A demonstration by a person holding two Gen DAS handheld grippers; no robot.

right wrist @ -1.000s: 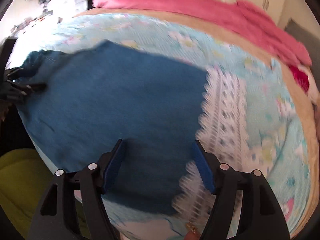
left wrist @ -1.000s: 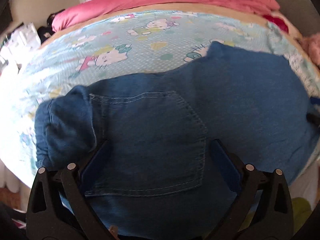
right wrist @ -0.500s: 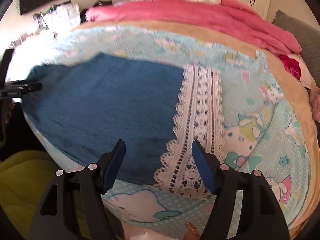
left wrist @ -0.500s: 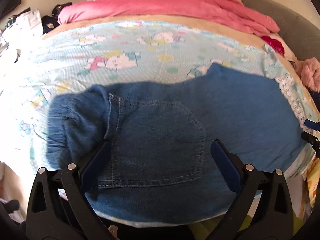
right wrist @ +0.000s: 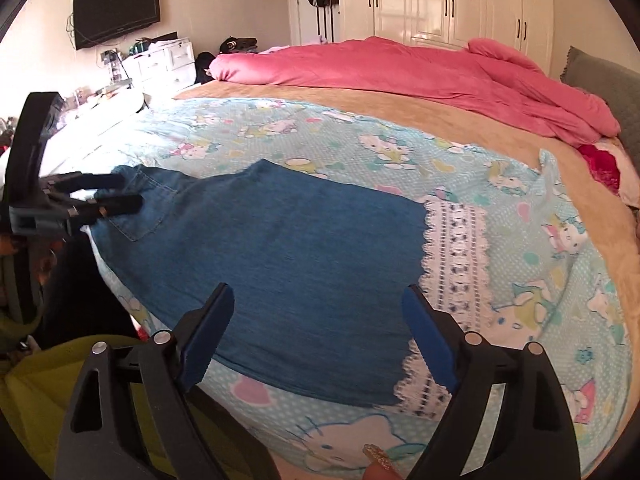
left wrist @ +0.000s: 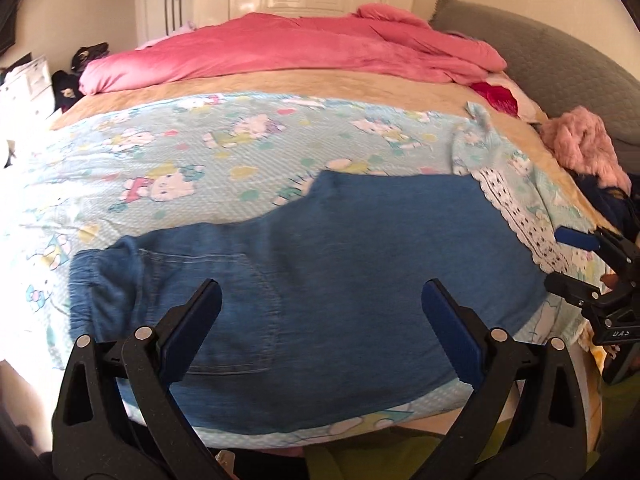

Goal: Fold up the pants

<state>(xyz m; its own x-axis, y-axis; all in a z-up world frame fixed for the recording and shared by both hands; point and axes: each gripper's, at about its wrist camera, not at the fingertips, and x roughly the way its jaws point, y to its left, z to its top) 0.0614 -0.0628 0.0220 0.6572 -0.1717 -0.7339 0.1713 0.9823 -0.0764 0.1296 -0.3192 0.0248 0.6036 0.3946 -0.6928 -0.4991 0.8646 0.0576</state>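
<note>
Both grippers spread wide and empty above the folded pants on the bed.

The left gripper [left wrist: 320,320] hangs over the waistband end, the right gripper [right wrist: 318,316] over the leg end. The pants [right wrist: 280,256] are soft blue denim with a stitched pocket, lying flat near the bed's front edge on a slick cartoon-print sheet [right wrist: 360,140] with lace trim [right wrist: 456,248]. A one-layer pinch could drag the fold open or slide them off.

The pants [left wrist: 344,280] lie flat along the near edge of the bed [left wrist: 248,80], on the sheet [left wrist: 192,148]. Their waistband end sits toward the left, the leg end beside the lace trim [right wrist: 456,256] on the right. A blanket [left wrist: 296,48] lies heaped along the bed's far edge.
</note>
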